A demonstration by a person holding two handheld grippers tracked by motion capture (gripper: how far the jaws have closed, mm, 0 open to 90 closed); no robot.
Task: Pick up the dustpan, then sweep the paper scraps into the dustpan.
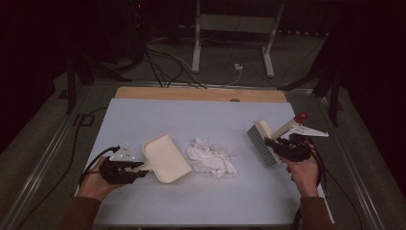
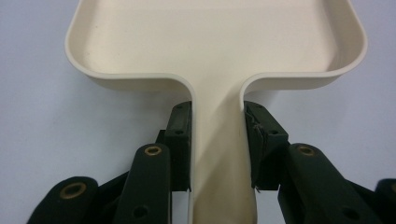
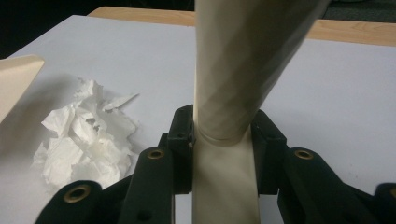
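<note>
The left gripper [image 1: 125, 168], fingers clamped on the cream dustpan [image 1: 165, 158] handle, rests the pan on the bench [image 1: 158, 115] beside crumpled tissue [image 1: 210, 158]; the right gripper [image 1: 287, 146] grips the brush [image 1: 268, 139] handle, red-tipped from above.

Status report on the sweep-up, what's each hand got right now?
Left tongs shut on dustpan handle. Right tongs shut on brush handle, bristles off the table. Torn tissue pile between them, nothing in the way.
</note>
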